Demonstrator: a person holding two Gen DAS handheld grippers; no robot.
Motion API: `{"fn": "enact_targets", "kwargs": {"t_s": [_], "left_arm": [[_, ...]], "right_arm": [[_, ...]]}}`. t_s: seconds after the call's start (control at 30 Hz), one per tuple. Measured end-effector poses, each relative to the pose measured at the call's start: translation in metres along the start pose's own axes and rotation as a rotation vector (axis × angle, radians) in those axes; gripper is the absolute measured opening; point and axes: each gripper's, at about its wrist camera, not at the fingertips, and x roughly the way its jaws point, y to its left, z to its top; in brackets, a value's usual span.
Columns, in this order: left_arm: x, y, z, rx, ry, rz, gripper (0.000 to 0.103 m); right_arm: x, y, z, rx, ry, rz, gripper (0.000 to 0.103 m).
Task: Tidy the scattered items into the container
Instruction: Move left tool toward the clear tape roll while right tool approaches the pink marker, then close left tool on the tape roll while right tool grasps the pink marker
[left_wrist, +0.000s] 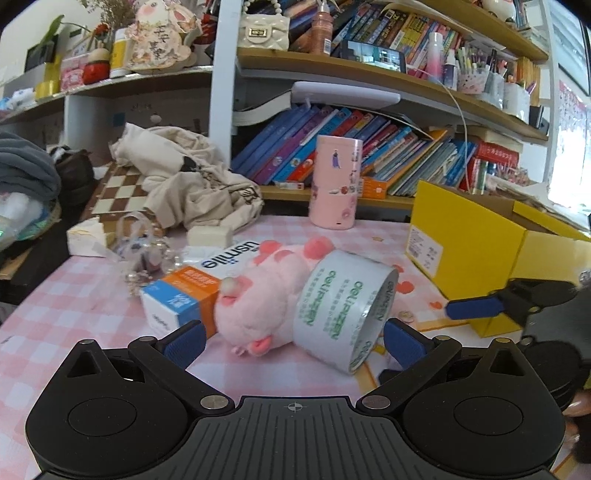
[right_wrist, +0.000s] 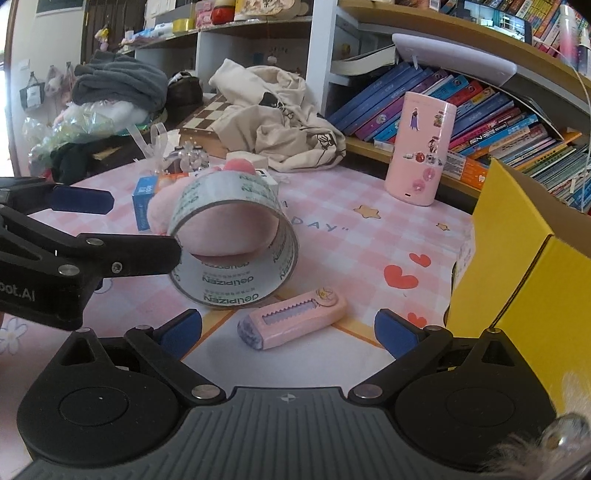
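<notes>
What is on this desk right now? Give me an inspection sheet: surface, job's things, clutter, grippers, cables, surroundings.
Surface: pink checked tablecloth with hearts and stars.
Job's things: tape roll on its side, leaning against the pink plush toy; pink utility knife lying flat before the right gripper; orange-blue box; yellow box, open, at the right.
Clutter: pink cylinder upright; beige cloth bag; chessboard.
Grippers: left gripper open, facing plush and tape; right gripper open around the knife's near end, not touching.
Cables: white cable hanging from the shelf.
Surroundings: shelves of books.
</notes>
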Motion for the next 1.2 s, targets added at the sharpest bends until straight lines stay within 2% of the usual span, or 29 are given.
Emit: {"fn": "enact_targets", "kwargs": {"t_s": [0.1,0.17,0.3,0.37,0.4,0.47,0.57,0.67,0.77,1.1,1.17,1.2], "left_arm": [[0.006,-0.003,0.002,0.002,0.005,-0.019,0.096],[0.011,-0.005,0.003,0.012,0.015,-0.028,0.088],[0.019,-0.013,0.004,0.044,0.024,-0.029,0.075],[0.02,-0.016,0.004,0.051,0.029,-0.034,0.057],[0.021,-0.016,0.005,0.051,0.031,-0.04,0.052],[0.021,-0.018,0.004,0.057,0.026,-0.031,0.041],[0.019,-0.018,0.004,0.066,0.008,-0.016,0.041],[0.012,-0.015,0.003,0.061,-0.011,-0.012,0.04],[0.003,-0.009,0.002,0.042,-0.017,-0.02,0.04],[-0.018,0.0,-0.011,0.034,-0.001,-0.026,0.041],[-0.016,0.0,-0.012,0.029,0.004,-0.029,0.041],[-0.016,0.0,-0.012,0.029,0.008,-0.026,0.042]], "right_arm": [[0.004,0.003,0.001,-0.011,0.007,0.006,0.1],[0.008,0.005,0.0,-0.02,0.015,0.005,0.09],[0.012,0.002,0.003,0.003,0.022,-0.008,0.081],[0.012,-0.001,0.003,0.023,0.023,0.005,0.07],[0.012,-0.003,0.003,0.038,0.023,0.013,0.066],[0.011,-0.008,0.002,0.065,0.022,0.025,0.051],[0.008,-0.01,0.001,0.093,0.019,0.041,0.036],[0.001,-0.009,-0.003,0.097,0.015,0.048,0.027],[-0.006,-0.01,-0.008,0.111,0.012,0.061,0.025],[-0.026,-0.005,-0.019,0.086,0.021,0.013,0.026],[-0.024,-0.004,-0.016,0.083,0.013,-0.001,0.041],[-0.022,-0.002,-0.014,0.074,0.006,-0.006,0.043]]}}
